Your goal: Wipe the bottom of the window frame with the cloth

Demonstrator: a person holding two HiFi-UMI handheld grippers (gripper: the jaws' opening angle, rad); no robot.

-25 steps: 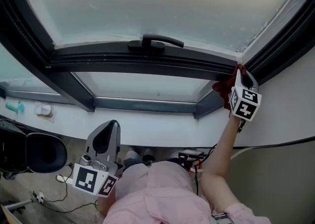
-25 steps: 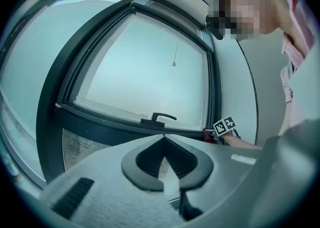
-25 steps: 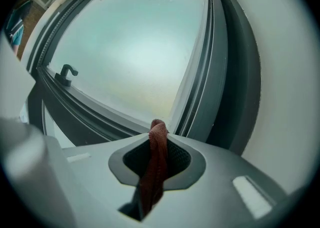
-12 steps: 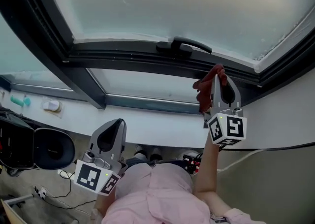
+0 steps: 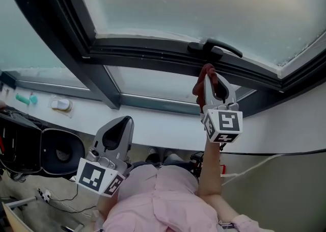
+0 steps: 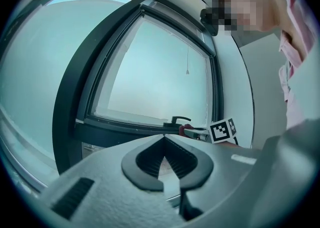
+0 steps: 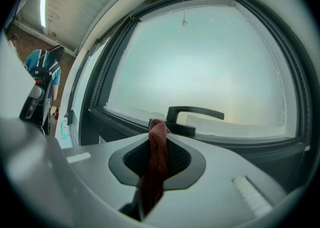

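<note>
Though seemingly at frame edge, cloth in right claw

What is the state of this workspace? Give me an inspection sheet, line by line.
Surface: dark window frame, bottom rail; pane frosted.
Job's things: cloth, dark red, at the rail below the window handle; contact unclear.
Clutter: teal item and white item on the sill.
Grippers: right gripper shut on the cloth; left gripper shut, empty, held low.
Cables: black cable along the wall; thin cable on the floor.
Surroundings: dark round object at left.
</note>
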